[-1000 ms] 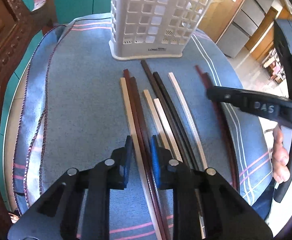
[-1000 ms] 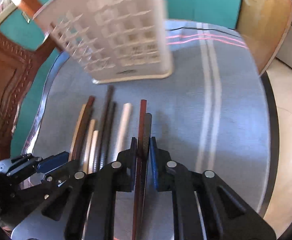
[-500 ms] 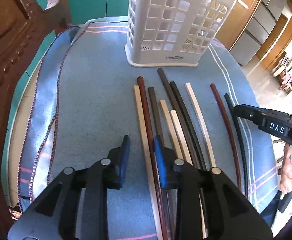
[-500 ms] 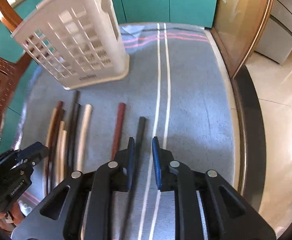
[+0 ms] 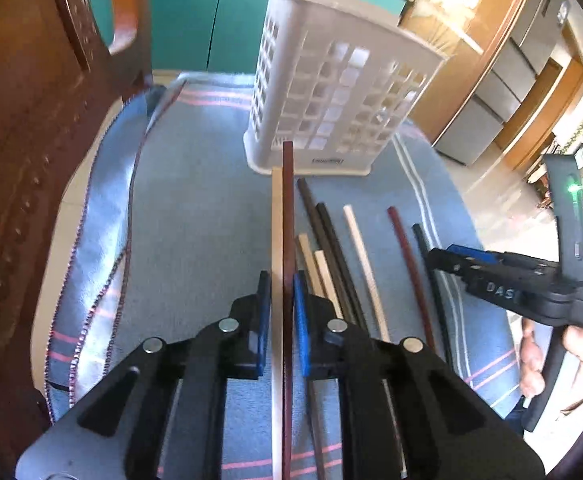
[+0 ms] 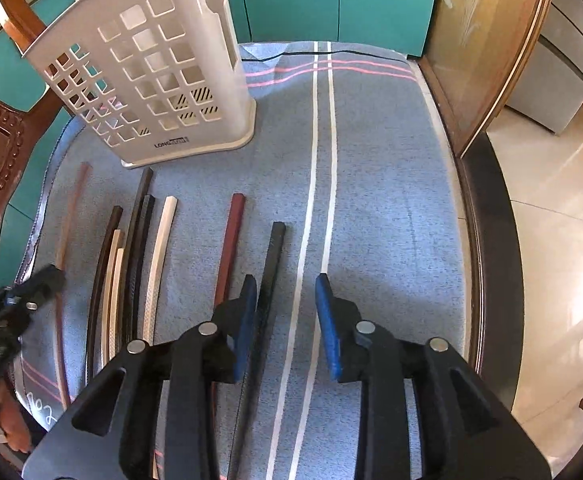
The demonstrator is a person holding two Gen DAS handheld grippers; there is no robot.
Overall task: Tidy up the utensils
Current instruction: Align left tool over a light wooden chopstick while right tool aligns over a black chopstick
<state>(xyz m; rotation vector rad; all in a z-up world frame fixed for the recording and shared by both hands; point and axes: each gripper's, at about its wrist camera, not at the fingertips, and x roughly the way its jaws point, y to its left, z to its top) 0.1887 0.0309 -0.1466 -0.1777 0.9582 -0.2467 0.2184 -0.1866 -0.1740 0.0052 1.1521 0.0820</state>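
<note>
Left tool (image 5: 282, 292) closing, clamped on a pair of chopsticks, one cream (image 5: 277, 216), one dark red (image 5: 288, 200), both lifted and pointing ahead toward the white basket (image 5: 331, 92). Rest of the chopsticks (image 5: 347, 248) lay just right of that tool on the blue cloth (image 5: 195, 208) over the desk. Right tool (image 6: 286, 312) opening, fingers apart, gripping nothing. Black chopstick (image 6: 272, 264) lay on the cloth between them, close against the left finger (image 6: 247, 312); red chopstick (image 6: 229, 248) just left of it. Basket stood ahead and to the left, upright.
</note>
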